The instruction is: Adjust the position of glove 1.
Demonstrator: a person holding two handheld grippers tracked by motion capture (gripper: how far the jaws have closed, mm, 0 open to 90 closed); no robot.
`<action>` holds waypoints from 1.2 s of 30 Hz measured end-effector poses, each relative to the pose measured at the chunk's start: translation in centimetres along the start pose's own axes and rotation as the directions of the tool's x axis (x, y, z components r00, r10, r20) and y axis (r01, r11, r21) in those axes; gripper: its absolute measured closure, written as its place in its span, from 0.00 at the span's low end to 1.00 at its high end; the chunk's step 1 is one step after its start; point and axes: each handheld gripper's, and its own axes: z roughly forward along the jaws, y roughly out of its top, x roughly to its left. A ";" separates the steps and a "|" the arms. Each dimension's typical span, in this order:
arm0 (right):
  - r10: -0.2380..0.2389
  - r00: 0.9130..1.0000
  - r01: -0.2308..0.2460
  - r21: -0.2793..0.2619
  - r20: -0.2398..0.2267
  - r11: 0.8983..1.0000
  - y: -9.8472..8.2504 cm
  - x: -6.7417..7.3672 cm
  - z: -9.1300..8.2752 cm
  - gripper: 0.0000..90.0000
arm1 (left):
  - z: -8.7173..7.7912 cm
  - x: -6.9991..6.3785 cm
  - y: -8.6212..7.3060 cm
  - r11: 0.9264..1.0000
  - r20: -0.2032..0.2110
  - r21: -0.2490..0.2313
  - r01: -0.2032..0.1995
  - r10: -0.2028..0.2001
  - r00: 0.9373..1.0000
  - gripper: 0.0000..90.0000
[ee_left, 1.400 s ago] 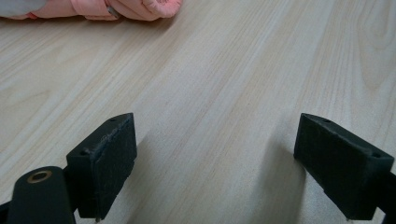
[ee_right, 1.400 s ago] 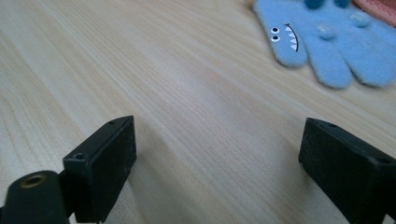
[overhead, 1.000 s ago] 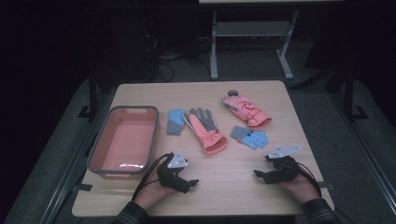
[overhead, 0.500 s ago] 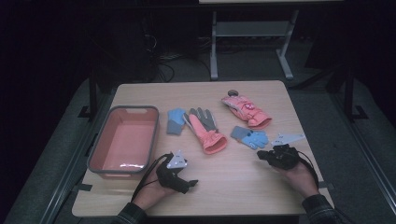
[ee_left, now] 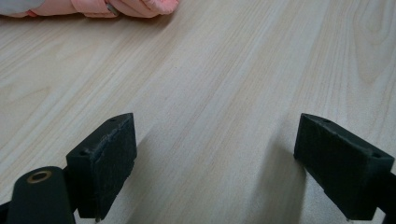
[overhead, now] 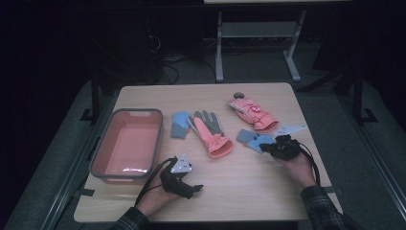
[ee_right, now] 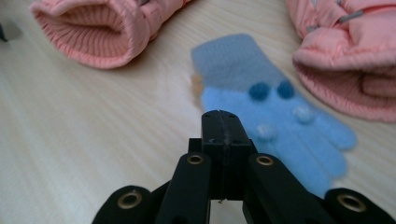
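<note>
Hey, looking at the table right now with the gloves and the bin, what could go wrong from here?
The right gripper is shut, with nothing between its jaws, just short of the small blue glove; advancing like this would likely push the glove rather than grasp it.

The pink mitten lies close beside that glove, so a wide grab might catch its cuff too.

The left gripper is open, low over bare table, far from any glove.

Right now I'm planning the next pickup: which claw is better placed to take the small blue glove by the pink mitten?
Right. The right claw sits beside the blue glove, though shut; the left claw is far off.
</note>
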 end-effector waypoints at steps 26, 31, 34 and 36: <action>-0.021 0.999 0.023 0.072 -0.032 0.997 0.3 -0.3 2.7 1.00 | 0.3 0.1 0.2 1.000 0.001 -0.008 0.009 -0.009 1.000 0.14; -0.029 0.999 0.032 0.078 -0.045 0.996 0.0 -0.1 2.5 1.00 | 0.3 0.1 0.2 1.000 0.001 -0.011 0.014 -0.014 1.000 0.14; -0.045 0.998 0.049 0.087 -0.053 0.995 -0.1 0.1 2.3 1.00 | 0.3 0.1 0.2 1.000 0.001 -0.011 0.013 -0.013 1.000 0.14; -0.055 0.997 0.061 0.091 -0.061 0.994 -0.2 0.3 2.1 1.00 | 0.3 0.1 0.2 1.000 0.001 -0.011 0.013 -0.013 1.000 0.14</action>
